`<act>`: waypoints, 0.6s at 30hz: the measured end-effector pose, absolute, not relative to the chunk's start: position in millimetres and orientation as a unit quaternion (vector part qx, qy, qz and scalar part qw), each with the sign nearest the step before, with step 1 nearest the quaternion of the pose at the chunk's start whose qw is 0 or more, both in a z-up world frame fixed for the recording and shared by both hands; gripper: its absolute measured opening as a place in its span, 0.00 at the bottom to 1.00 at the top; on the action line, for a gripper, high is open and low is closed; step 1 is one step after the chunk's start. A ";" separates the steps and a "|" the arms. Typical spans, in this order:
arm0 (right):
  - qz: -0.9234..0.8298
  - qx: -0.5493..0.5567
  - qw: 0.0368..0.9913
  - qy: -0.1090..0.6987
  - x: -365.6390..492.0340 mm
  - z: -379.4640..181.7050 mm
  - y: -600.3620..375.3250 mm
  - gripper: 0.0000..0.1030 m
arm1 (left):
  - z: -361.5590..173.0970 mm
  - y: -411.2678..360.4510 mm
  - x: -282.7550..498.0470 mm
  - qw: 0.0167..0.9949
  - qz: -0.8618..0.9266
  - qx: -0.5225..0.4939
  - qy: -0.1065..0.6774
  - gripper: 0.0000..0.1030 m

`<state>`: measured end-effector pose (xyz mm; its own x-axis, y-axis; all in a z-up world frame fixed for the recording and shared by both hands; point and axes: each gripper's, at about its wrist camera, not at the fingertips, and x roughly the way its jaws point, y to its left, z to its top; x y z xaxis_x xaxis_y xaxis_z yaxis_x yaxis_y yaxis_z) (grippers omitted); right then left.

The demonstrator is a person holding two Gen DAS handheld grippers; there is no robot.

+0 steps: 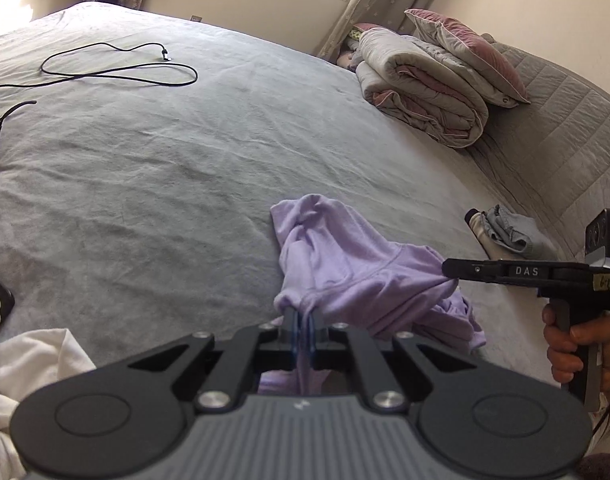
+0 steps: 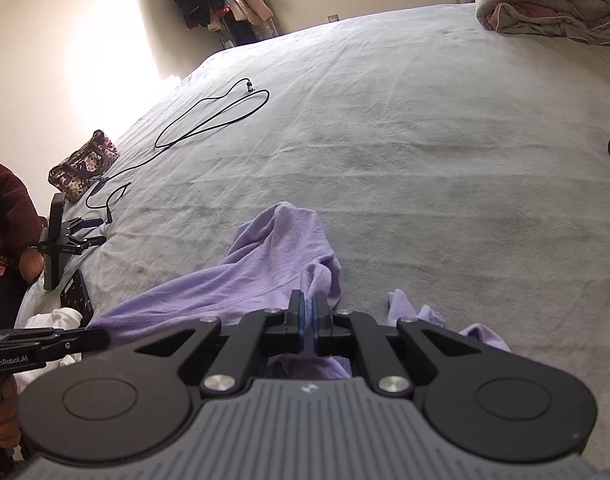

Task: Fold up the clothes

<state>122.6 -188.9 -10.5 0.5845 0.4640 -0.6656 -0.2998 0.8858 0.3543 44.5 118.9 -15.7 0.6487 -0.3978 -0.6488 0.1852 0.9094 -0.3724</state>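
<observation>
A lilac garment lies bunched on the grey bed, lifted at two points. In the left wrist view my left gripper is shut on a gathered edge of it, with cloth pinched between the blue pads. My right gripper comes in from the right, held by a hand, and its tips pinch another edge. In the right wrist view the right gripper is shut on a fold of the lilac garment. The left gripper grips the garment's left end, so the cloth stretches between the two.
A black cable loops across the far left of the bed. A folded quilt with a pillow sits at the back right, a small grey folded garment near the right edge. White cloth lies front left. A patterned pouch is at the left edge.
</observation>
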 end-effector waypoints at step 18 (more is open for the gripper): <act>0.186 0.062 0.871 0.450 23.0 -43.5 -214.5 0.04 | -68.0 70.4 -44.3 0.855 -0.188 -0.102 0.473 0.01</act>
